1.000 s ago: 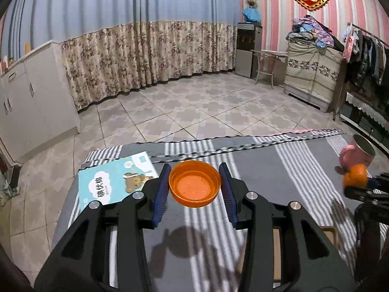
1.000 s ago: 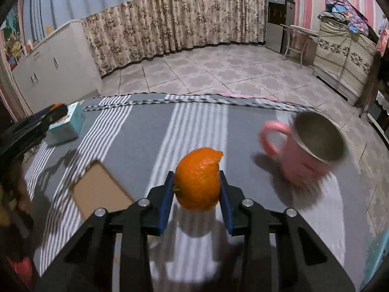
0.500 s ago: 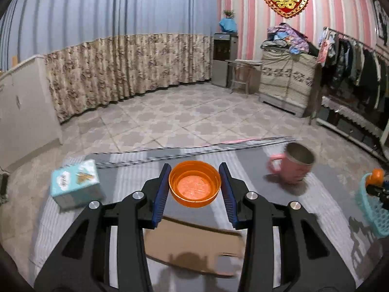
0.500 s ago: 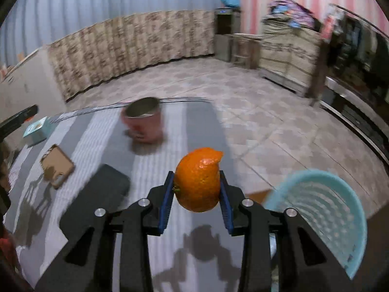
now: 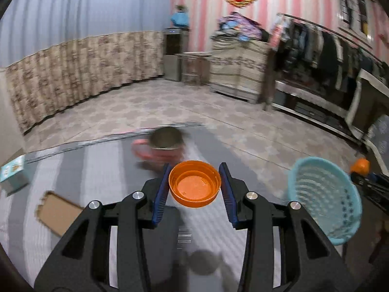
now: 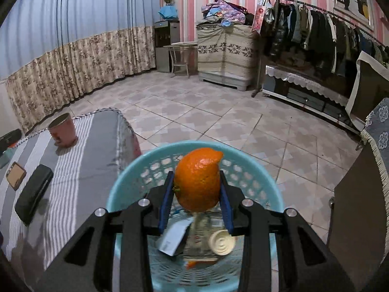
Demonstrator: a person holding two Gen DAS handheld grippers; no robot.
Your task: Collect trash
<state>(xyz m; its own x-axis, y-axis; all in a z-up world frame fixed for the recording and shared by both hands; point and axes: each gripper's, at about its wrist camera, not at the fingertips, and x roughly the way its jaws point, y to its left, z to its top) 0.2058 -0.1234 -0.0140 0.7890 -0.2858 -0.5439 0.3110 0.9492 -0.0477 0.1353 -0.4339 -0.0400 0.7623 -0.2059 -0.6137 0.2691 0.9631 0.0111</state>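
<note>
Here my right gripper (image 6: 197,209) had its jaws clamped on the peel (image 6: 197,179), an orange shell pinched at its sides between the blue pads (image 6: 166,203). It hung directly over the basket (image 6: 265,185), the pale blue mesh bin standing on the floor just beside the bed (image 6: 97,160). Under the peel I could make out scraps already lying in the bottom: a folded paper (image 6: 173,239) and a cream lid (image 6: 222,243). I judged this arm to be at the drop step; all it needed was for the jaws to part and let the peel fall inside the rim.

My left gripper (image 5: 194,188) had its jaws closed on the cap (image 5: 195,187), an orange bottle cap held open side toward the camera. It was over the striped bed cover, with the basket (image 5: 323,194) off to its right and lower, well short of being over it. The view was smeared, so I took that arm to be mid-carry. Its next move, as I read it, called for a swing right until the cap sat above the rim, then a release, keeping clear of the right gripper (image 5: 364,177) at the far side of the basket.

Further out on the bed lay a pink mug (image 6: 62,129), a black case (image 6: 34,193), a brown card (image 6: 15,175) and a small box (image 5: 13,170); none looked like trash to me, though the card might be.
</note>
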